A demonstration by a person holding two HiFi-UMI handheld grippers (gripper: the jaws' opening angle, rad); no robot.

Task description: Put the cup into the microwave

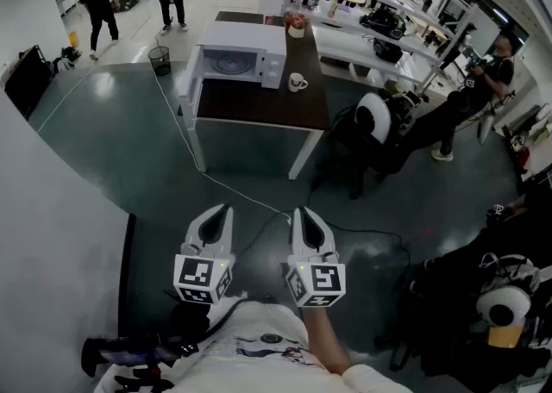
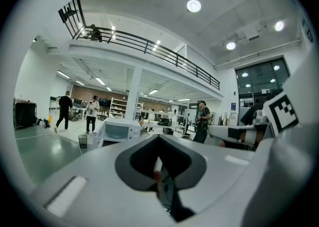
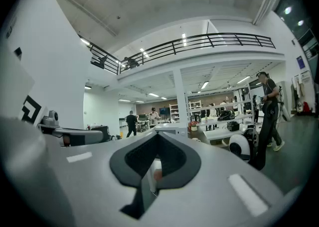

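I keep the left gripper (image 1: 226, 208) and the right gripper (image 1: 297, 210) at 6 o'clock, both with jaws pressed together on nothing. The cup (image 1: 297, 82) stands on the table (image 1: 259, 103) toward 12 o'clock, at 3 o'clock from the microwave (image 1: 238, 55).

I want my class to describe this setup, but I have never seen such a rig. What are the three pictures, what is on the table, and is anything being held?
There is no robot here. A person holds a hand tool in each hand: the left gripper and the right gripper. The head view comes from a camera on the person's head, looking down. The two gripper views come from cameras riding on each tool, looking along its fingers. Both pairs of fingers are closed and hold nothing. Across the floor stands a table with a white microwave, its door open, and a white cup beside it.
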